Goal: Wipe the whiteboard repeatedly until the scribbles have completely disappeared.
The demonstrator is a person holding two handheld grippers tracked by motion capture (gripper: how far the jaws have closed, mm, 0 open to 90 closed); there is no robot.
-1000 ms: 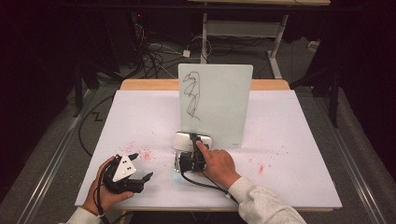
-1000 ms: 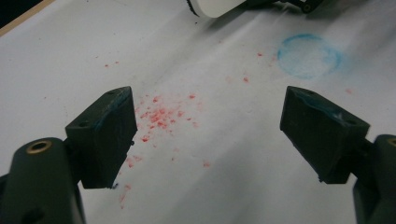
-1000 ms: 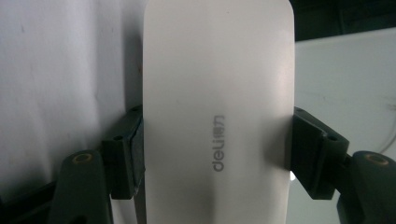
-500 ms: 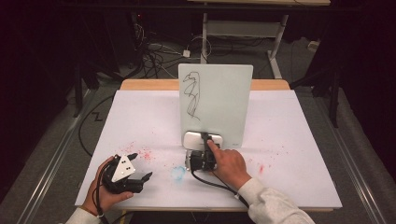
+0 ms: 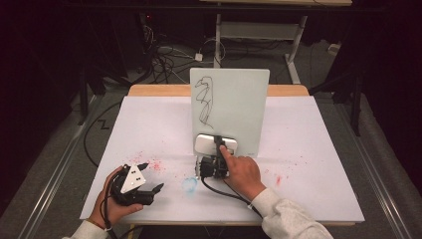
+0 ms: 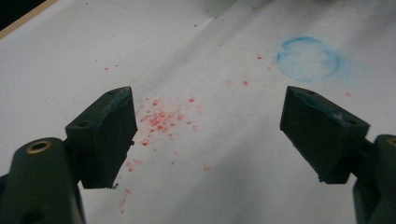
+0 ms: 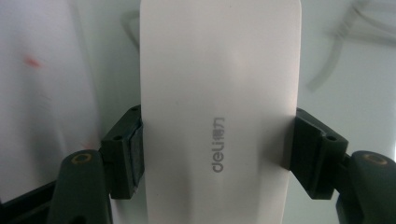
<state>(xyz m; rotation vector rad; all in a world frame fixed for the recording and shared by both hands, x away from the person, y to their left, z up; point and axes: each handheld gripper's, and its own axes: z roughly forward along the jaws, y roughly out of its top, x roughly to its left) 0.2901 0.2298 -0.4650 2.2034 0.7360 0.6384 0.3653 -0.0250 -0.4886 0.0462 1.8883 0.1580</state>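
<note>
A whiteboard [image 5: 234, 107] stands upright near the table's middle, with a black scribble [image 5: 203, 97] on its left part. My right gripper [image 5: 215, 158] is shut on a white eraser [image 5: 216, 145] marked "deli" [image 7: 219, 112], which it holds at the foot of the board. In the right gripper view both black jaws press the eraser's sides. My left gripper [image 5: 149, 179] rests open at the table's front left, held in the person's hand. Its fingers [image 6: 105, 135] stand wide apart over the white table cover.
The white table cover [image 5: 308, 149] carries red specks [image 6: 161, 121] and a faint blue ring [image 6: 308, 58] [image 5: 189, 184] between the two grippers. A black cable [image 5: 226, 191] trails from the right gripper toward the front edge. Cables and a desk frame lie beyond the table.
My right gripper has carried the eraser a little to the right and closer to the board's lower edge. The blue ring came into sight. The left gripper has not moved.
</note>
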